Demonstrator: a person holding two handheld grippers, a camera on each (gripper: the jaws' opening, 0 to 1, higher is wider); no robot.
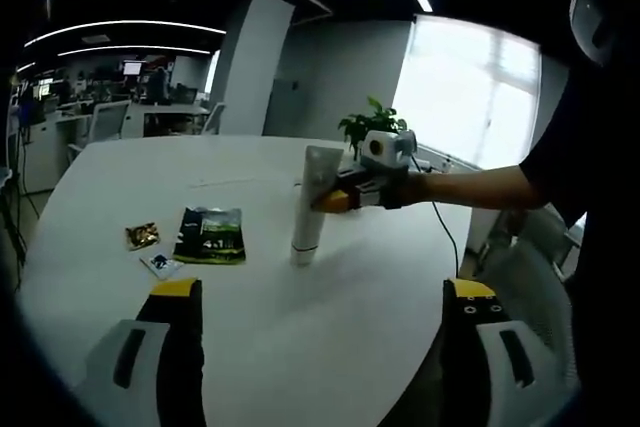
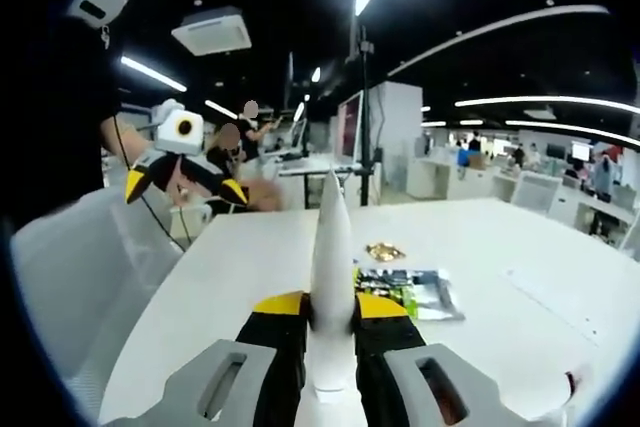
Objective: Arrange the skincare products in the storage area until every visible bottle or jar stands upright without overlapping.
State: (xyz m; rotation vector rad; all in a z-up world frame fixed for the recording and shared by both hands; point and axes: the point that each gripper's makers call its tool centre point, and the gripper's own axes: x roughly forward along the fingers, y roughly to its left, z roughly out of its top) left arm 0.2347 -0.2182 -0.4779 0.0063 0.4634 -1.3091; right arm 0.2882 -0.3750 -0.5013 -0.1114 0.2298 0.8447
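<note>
A white tube (image 1: 311,205) stands on its cap on the round white table (image 1: 330,347), slightly tilted. My right gripper (image 1: 336,200) comes in from the right, held by a person's hand, and is shut on the tube's middle. In the right gripper view the tube (image 2: 331,237) rises between the yellow-tipped jaws of my right gripper (image 2: 330,309). My left gripper (image 1: 322,292) hovers over the near table edge, jaws wide apart and holding nothing. It also shows in the air at the left as the left gripper (image 2: 185,187).
A green sachet (image 1: 211,235), a small gold packet (image 1: 142,236) and a small white packet (image 1: 160,264) lie flat left of the tube. A potted plant (image 1: 371,127) stands behind it. The sachet (image 2: 412,293) and gold packet (image 2: 385,251) lie beyond the tube.
</note>
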